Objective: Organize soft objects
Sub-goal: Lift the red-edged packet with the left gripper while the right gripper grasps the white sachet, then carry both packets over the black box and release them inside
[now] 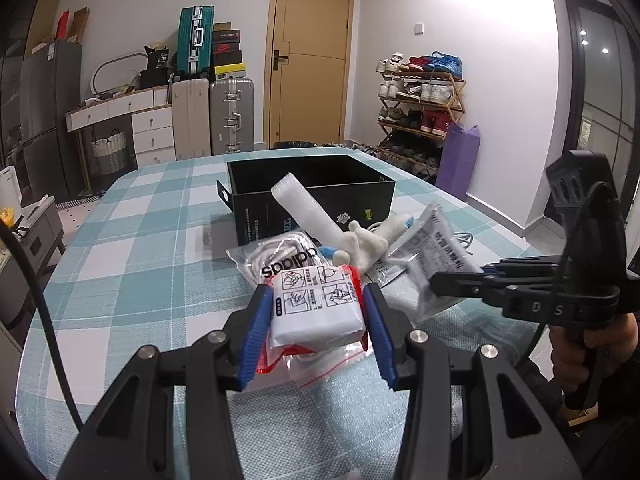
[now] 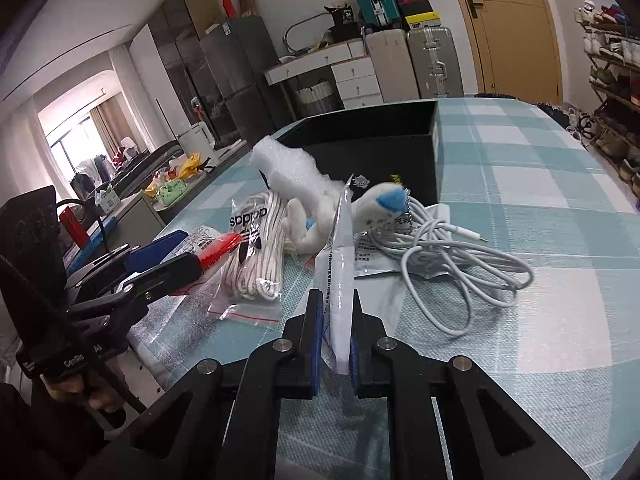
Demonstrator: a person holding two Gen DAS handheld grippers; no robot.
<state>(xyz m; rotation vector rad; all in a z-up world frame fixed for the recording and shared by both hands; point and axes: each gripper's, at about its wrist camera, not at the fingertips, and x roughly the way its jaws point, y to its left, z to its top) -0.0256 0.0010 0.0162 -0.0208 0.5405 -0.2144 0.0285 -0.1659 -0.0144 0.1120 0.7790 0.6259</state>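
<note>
- The white tissue pack [image 1: 316, 312], wrapped in clear film with red edges and printed line drawings, sits clamped between the blue pads of the left tongs [image 1: 316, 320], low over the checked counter [image 1: 132, 240] at the near end of the pile.
- A flat printed plastic pouch [image 2: 338, 280] stands on edge, pinched in the right tongs [image 2: 334, 344], whose jaws are drawn narrow on it; in the left wrist view the same pouch [image 1: 436, 252] slants up from those tongs [image 1: 436, 280].
- Just behind the tissue pack lies a clear zip bag of white laces [image 1: 276, 258] bearing a black adidas mark (read upside down from here); in the right wrist view that bag [image 2: 256, 256] lies to the left of the pouch.
- A small white plush toy with blue patches [image 2: 380, 206] lies between the lace bag and a loose coil of white cable [image 2: 460, 276], which rests on the counter to the right.
- A white foam tube [image 1: 306, 210] leans tilted against the front wall of the open black box [image 1: 256, 188], which stands on the counter behind the pile.
- Beyond the counter are a yellow door [image 1: 310, 56], stacked suitcases [image 1: 232, 116] and a wooden shoe rack [image 1: 424, 104].
</note>
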